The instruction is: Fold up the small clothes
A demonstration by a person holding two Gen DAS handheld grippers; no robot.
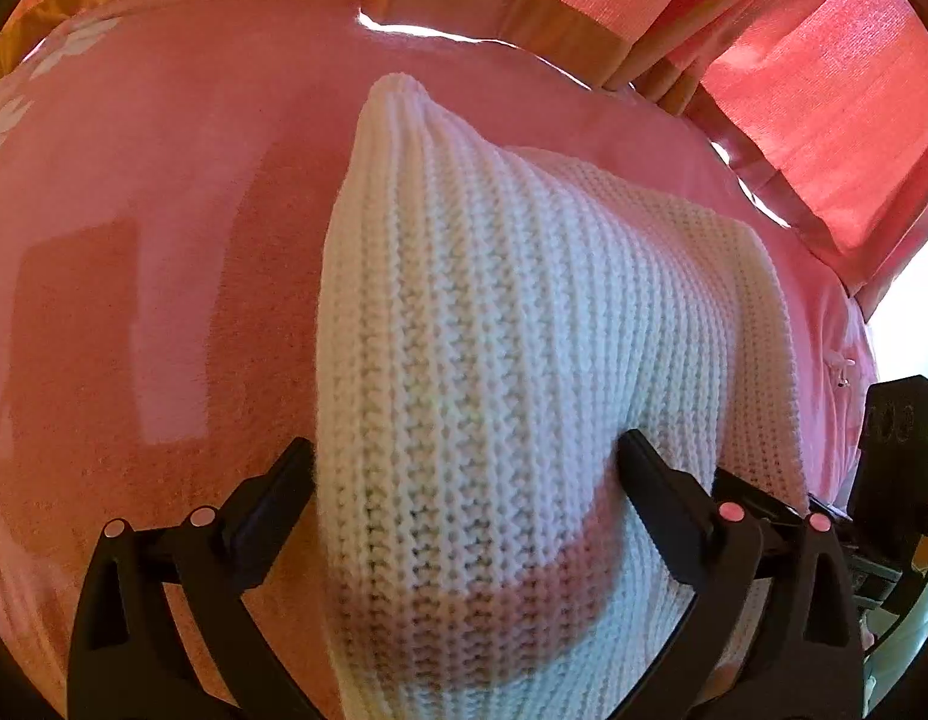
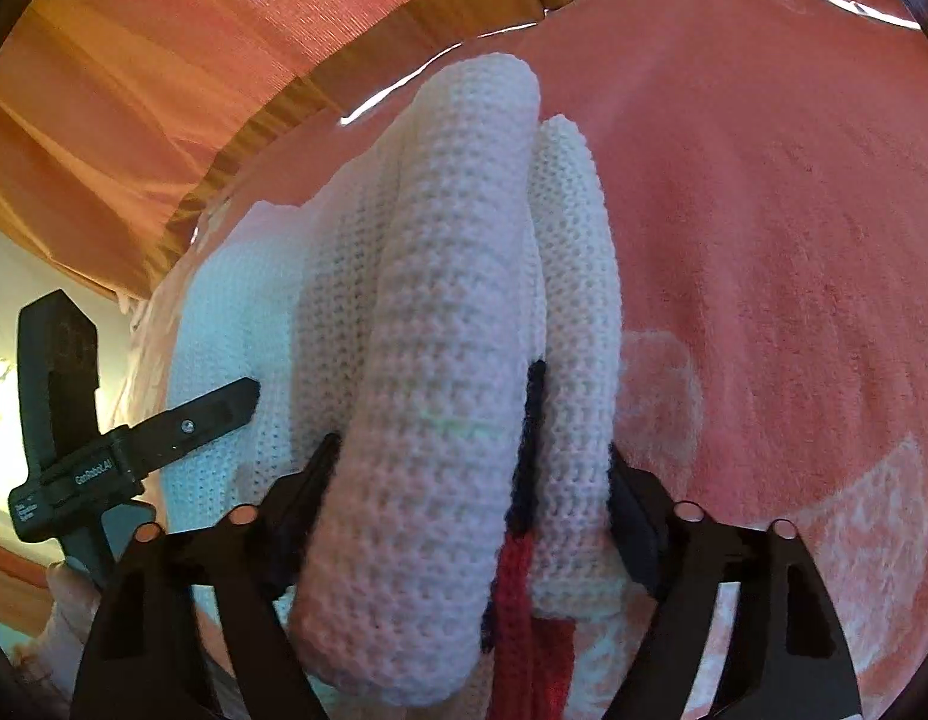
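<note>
A white knitted sweater (image 1: pixel 511 360) lies bunched on a pink blanket (image 1: pixel 164 240) that covers the surface under it. From the right side it shows as thick rolled folds (image 2: pixel 452 360) lying side by side, with a strip of red and dark blue knit (image 2: pixel 517 588) tucked in the crease between two of them.

The left gripper (image 1: pixel 464 462) stands spread wide around one raised fold. One finger (image 1: pixel 272 498) sits just beside the knit's edge over the blanket, the other (image 1: pixel 661 480) lies against the fabric, and the wool is not squeezed between them.

The right gripper (image 2: pixel 472 468) straddles two rolled folds. Its fingers (image 2: pixel 308 480) reach the knit on both sides, but whether they are gripping it or only resting there I cannot tell.

In the right view the other gripper (image 2: pixel 140 438) shows at the left edge, lying over the sweater. Behind the blanket hangs an orange-red curtain (image 1: pixel 823 90) with a golden-brown band.
</note>
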